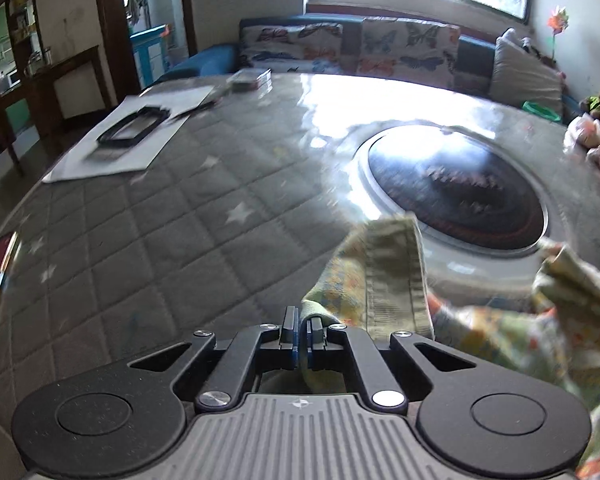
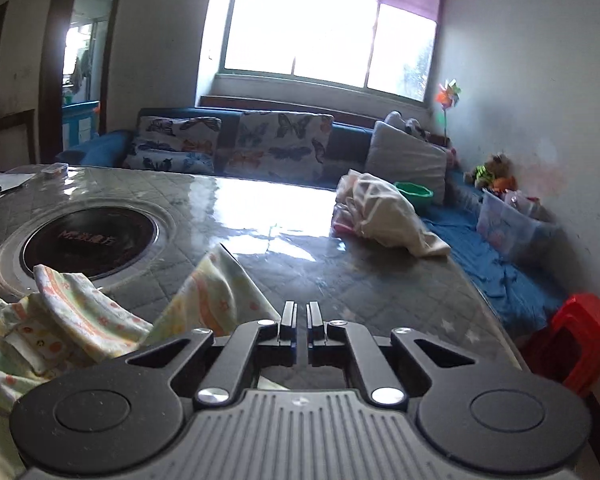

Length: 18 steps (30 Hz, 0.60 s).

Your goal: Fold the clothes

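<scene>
Crumpled printed garment (image 1: 384, 276), quilted table (image 1: 148, 240)

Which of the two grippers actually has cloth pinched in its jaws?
The left gripper: the patterned garment runs between its shut jaws. The right gripper is shut on nothing; the cloth lies beside it.

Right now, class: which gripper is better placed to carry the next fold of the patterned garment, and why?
Left. The left gripper is already shut on the patterned garment; the right gripper is shut with no cloth visibly between its fingers.

Crumpled pale floral garment (image 1: 380, 280) lies on table (image 1: 160, 220).
</scene>
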Each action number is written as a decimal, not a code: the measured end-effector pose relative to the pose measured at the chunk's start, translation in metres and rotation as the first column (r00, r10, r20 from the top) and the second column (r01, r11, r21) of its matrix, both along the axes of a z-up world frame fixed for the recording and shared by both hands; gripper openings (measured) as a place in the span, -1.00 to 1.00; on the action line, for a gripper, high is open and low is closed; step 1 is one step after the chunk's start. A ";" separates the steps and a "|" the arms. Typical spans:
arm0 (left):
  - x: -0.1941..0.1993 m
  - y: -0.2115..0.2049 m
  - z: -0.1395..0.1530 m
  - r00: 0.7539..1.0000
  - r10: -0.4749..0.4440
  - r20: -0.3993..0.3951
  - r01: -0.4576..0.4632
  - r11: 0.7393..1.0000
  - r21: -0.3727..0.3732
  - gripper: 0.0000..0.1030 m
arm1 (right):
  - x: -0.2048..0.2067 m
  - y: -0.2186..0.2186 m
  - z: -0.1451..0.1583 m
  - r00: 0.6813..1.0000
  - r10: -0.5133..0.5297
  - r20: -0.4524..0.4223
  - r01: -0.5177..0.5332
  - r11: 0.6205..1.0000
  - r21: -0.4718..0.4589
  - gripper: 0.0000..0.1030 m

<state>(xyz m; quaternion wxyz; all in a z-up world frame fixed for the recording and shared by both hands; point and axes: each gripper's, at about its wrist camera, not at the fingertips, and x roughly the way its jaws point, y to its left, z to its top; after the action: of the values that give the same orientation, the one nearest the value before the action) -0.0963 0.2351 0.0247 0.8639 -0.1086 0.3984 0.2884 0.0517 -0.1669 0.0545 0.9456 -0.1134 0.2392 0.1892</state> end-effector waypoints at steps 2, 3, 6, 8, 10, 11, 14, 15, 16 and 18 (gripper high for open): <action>-0.008 -0.001 -0.001 1.000 0.006 -0.005 -0.006 1.000 0.004 -0.92 | -0.004 -0.004 -0.001 1.000 0.010 -0.025 -0.009 1.000 0.023 -0.80; -0.012 -0.002 0.000 1.000 0.010 -0.006 -0.010 1.000 0.006 -0.92 | -0.006 -0.006 -0.001 0.999 0.015 -0.038 -0.014 0.999 0.036 -0.55; -0.024 -0.001 0.002 1.000 0.030 -0.008 -0.030 1.000 0.010 -0.92 | -0.007 0.005 -0.002 0.995 0.066 -0.075 -0.058 0.992 0.113 -0.28; -0.032 0.001 0.002 0.999 0.048 -0.009 -0.048 0.999 0.011 -0.92 | -0.001 0.022 -0.004 0.989 0.110 -0.094 -0.096 0.985 0.146 -0.25; -0.041 0.004 0.003 0.998 0.069 -0.010 -0.069 0.998 0.011 -0.92 | 0.010 0.040 -0.006 0.983 0.140 -0.115 -0.120 0.979 0.165 -0.09; -0.045 0.005 0.003 0.997 0.077 -0.011 -0.077 0.997 0.009 -0.92 | 0.016 0.048 -0.008 0.981 0.149 -0.123 -0.127 0.977 0.168 -0.06; -0.054 0.009 0.000 0.996 0.086 -0.017 -0.086 0.996 0.002 -0.92 | 0.040 0.074 -0.014 0.974 0.166 -0.157 -0.139 0.976 0.169 0.10; -0.057 0.010 -0.001 0.996 0.088 -0.019 -0.088 0.996 0.001 -0.91 | 0.046 0.080 -0.016 0.973 0.164 -0.165 -0.138 0.977 0.160 0.13; -0.059 0.010 -0.001 0.996 0.088 -0.017 -0.088 0.996 -0.003 -0.91 | 0.052 0.086 -0.019 0.972 0.162 -0.172 -0.136 0.979 0.151 0.14; -0.061 0.012 -0.001 0.996 0.089 -0.013 -0.089 0.996 -0.014 -0.91 | 0.071 0.104 -0.032 0.965 0.153 -0.214 -0.131 0.985 0.113 0.14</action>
<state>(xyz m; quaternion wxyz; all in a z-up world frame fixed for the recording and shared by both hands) -0.1576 0.2475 0.0234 0.8469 -0.1306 0.4008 0.3243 0.1224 -0.0629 0.0225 0.9014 -0.0621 0.3248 0.2794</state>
